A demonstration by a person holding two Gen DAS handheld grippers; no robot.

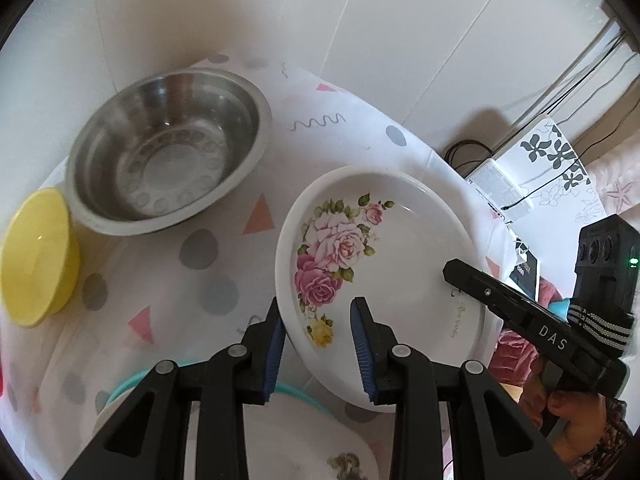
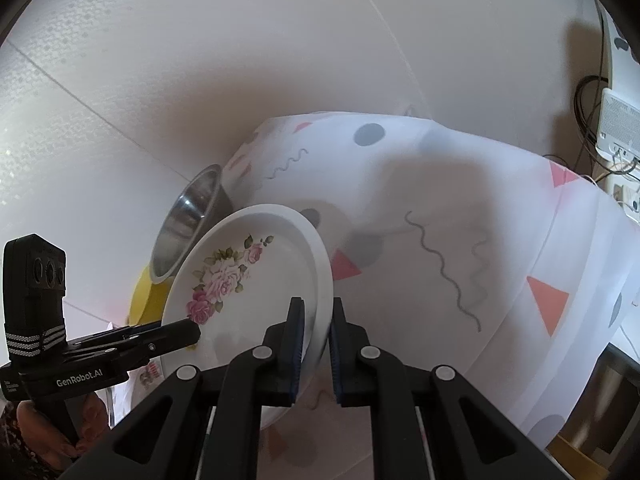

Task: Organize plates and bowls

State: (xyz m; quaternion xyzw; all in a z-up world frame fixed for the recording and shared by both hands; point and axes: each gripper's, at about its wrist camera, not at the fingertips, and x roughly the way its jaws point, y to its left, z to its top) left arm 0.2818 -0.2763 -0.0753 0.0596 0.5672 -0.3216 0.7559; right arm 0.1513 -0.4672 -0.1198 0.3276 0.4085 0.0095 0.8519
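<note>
A white plate with pink roses (image 1: 384, 264) is held tilted above the table; it also shows in the right wrist view (image 2: 256, 280). My right gripper (image 2: 316, 340) is shut on its rim, one finger on each face. My left gripper (image 1: 318, 340) is open, its fingers astride the plate's near rim without clamping it. A steel bowl (image 1: 168, 152) and a yellow bowl (image 1: 38, 256) sit at the table's far left. A teal-rimmed white plate (image 1: 296, 436) lies just under my left gripper.
The table carries a white cloth (image 1: 224, 280) with grey dots and pink triangles. A white wall (image 1: 280, 12) stands close behind. A white device with cables (image 1: 500, 188) sits off the table's right edge.
</note>
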